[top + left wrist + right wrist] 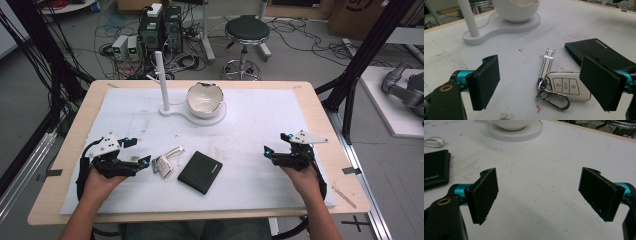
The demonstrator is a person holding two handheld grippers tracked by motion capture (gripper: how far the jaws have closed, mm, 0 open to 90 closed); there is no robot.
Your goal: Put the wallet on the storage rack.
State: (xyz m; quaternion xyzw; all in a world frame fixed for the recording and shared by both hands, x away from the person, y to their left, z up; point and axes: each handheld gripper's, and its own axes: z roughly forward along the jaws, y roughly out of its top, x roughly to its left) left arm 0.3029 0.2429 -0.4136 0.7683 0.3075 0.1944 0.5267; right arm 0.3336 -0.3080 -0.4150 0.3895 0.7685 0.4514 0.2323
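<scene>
Your left tool (136, 151) rests at the table's (300, 100) 8 o'clock, jaws spread, aimed at one car key (570, 88) just ahead. Your right tool (275, 144) rests at 4 o'clock, jaws spread over bare foam. One black wallet (200, 171) lies at 6 o'clock; one white bowl (204, 99) on its stand (165, 82) sits at 12.

A robotics lab or research workshop. Behind the wooden counter (320, 120), topped with a white foam sheet (260, 130), the grey floor is strewn with tangled black cables (300, 30). Computer towers (160, 27) and small power boxes (125, 47) sit on the floor beside a round black stool (246, 31). Black metal frame bars (370, 45) rise at the sides, and cardboard boxes (355, 15) stand at the back.
</scene>
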